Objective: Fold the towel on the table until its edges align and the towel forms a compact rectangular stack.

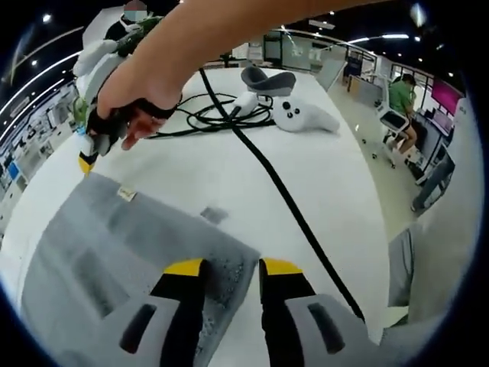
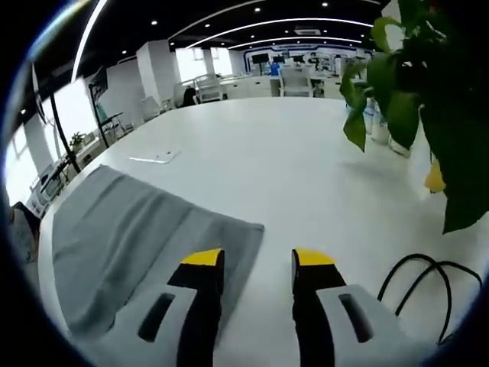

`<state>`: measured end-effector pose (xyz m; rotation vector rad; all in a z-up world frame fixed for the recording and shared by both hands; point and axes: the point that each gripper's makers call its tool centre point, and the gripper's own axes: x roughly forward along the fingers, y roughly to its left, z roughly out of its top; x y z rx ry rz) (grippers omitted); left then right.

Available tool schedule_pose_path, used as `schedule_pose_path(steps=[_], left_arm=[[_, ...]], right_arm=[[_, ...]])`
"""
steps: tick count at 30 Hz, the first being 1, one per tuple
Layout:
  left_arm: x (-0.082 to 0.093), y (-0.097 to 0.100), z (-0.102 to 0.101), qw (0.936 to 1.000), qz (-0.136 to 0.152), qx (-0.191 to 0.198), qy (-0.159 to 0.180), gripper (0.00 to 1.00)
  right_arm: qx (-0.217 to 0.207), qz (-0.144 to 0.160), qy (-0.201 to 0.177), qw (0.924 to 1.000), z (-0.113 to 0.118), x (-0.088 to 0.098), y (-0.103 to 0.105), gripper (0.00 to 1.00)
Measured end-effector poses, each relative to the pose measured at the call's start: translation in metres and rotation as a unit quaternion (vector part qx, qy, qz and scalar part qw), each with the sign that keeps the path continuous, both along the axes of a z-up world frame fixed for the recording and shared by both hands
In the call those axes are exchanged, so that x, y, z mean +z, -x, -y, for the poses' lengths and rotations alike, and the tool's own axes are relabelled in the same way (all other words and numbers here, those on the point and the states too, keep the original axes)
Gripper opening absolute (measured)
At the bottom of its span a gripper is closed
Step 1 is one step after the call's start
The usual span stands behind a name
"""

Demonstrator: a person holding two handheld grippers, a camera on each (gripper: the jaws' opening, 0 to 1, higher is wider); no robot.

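Note:
A grey towel (image 1: 114, 252) lies flat on the white table (image 1: 229, 176), with a small tag near its far edge. My left gripper (image 1: 233, 269) is open, its yellow-tipped jaws straddling the towel's near right corner. A person's hand holds my right gripper (image 1: 95, 130) at the towel's far left corner, yellow tip pointing down. In the right gripper view the towel (image 2: 130, 229) spreads to the left. My right gripper (image 2: 258, 260) is open there, its left jaw over the towel's edge and nothing between the jaws.
A black cable (image 1: 283, 195) runs across the table and coils near white controllers (image 1: 302, 115) and a grey headset (image 1: 267, 79). A leafy plant (image 2: 428, 76) stands at the right. Cable loops (image 2: 420, 283) lie close by, and a flat white item (image 2: 157, 157) lies beyond the towel.

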<state>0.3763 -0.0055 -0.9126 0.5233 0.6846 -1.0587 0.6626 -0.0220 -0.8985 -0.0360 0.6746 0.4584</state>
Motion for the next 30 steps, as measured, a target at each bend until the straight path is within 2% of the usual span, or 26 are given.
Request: schedule_pose_path(steps=[8, 10, 11, 16, 24, 27, 30], left_arm=[[-0.001, 0.003, -0.001, 0.9999, -0.012, 0.002, 0.003, 0.24], [-0.001, 0.003, -0.001, 0.9999, -0.013, 0.0, 0.001, 0.24], [-0.001, 0.003, -0.002, 0.9999, -0.013, 0.0, 0.0, 0.24], [-0.002, 0.004, -0.003, 0.9999, -0.013, -0.004, -0.006, 0.2], [-0.002, 0.002, -0.002, 0.9999, -0.013, -0.001, -0.008, 0.16], [-0.003, 0.001, -0.003, 0.9998, -0.011, -0.001, -0.015, 0.13], [-0.003, 0.0, -0.003, 0.9997, -0.011, -0.001, -0.021, 0.11]], right_arm=[[0.013, -0.01, 0.011, 0.9998, -0.021, -0.013, -0.012, 0.33], [0.013, -0.012, 0.016, 0.9997, -0.02, -0.015, -0.01, 0.32], [0.017, 0.002, 0.02, 0.9996, -0.019, -0.014, -0.016, 0.31], [0.015, -0.001, 0.033, 0.9993, -0.01, -0.017, -0.023, 0.23], [0.046, 0.012, 0.045, 0.9979, -0.017, -0.018, -0.022, 0.14], [0.042, 0.01, 0.041, 0.9982, -0.016, -0.019, -0.021, 0.11], [0.062, 0.011, 0.044, 0.9971, -0.022, -0.018, -0.016, 0.06]])
